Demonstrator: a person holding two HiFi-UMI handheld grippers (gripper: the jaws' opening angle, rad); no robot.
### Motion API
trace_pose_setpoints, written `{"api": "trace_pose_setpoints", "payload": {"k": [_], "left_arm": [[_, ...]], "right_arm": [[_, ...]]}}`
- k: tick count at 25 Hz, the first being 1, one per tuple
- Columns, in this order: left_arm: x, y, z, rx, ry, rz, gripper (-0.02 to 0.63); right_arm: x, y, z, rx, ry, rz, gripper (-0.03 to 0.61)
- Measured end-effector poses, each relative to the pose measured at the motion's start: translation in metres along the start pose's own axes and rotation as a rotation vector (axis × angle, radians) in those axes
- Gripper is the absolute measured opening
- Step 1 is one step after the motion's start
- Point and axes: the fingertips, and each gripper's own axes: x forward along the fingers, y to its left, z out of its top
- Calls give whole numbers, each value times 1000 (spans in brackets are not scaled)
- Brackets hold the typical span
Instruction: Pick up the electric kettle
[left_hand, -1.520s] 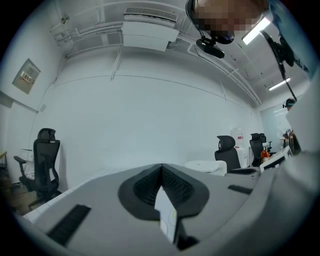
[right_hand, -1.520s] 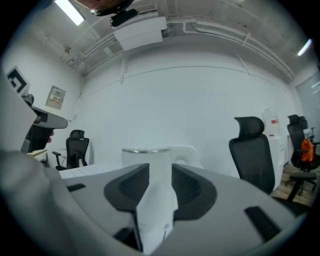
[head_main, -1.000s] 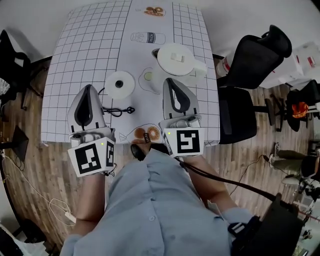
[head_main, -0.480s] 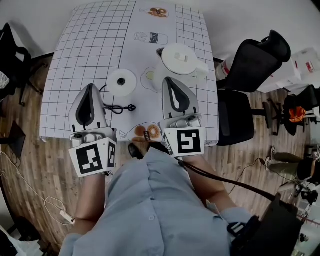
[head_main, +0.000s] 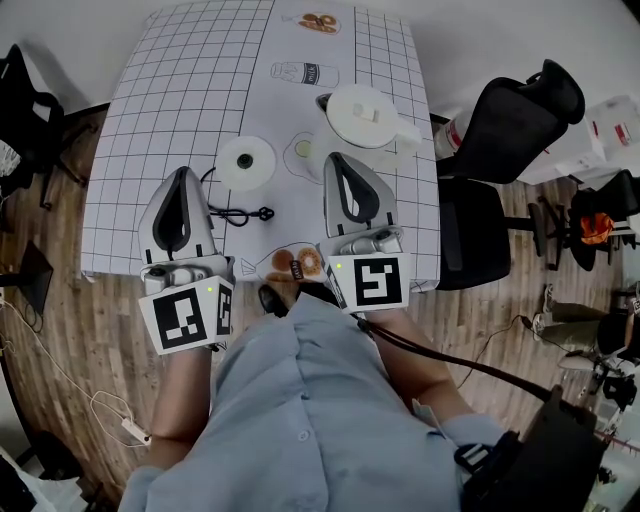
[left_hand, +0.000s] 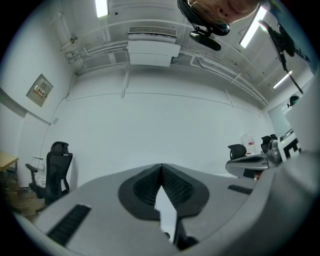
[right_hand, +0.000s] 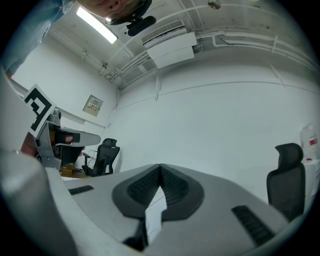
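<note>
The white electric kettle (head_main: 360, 117) stands on the gridded table mat (head_main: 180, 90), lid on, handle pointing right. Its round white base (head_main: 245, 162) with a black centre lies apart to the left, and its black cord (head_main: 236, 214) curls toward the front. My right gripper (head_main: 337, 158) is level just in front of the kettle, tip close to its near side, jaws shut and empty. Over the table's front left, my left gripper (head_main: 180, 172) is also shut and empty. In the gripper views the left gripper (left_hand: 161, 165) and the right gripper (right_hand: 160, 166) have their pads together and face a bare white wall.
Printed pictures mark the mat: a bottle (head_main: 300, 73), donuts (head_main: 317, 22) at the far edge, and food (head_main: 296, 264) at the near edge. Black office chairs (head_main: 505, 125) stand right of the table on the wooden floor. A dark chair (head_main: 22, 110) is at the left.
The head view has shifted slightly. Both grippers and the kettle stay where they were.
</note>
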Motion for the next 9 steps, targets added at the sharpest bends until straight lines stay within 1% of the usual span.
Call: {"api": "trace_pose_setpoints", "payload": {"k": [4, 9], "left_arm": [[0, 0, 0, 3, 3, 0, 0], [3, -2, 0, 7, 3, 1, 0]], "right_arm": [[1, -2, -2, 2, 6, -1, 0], [5, -2, 1, 22, -14, 3, 0]]}}
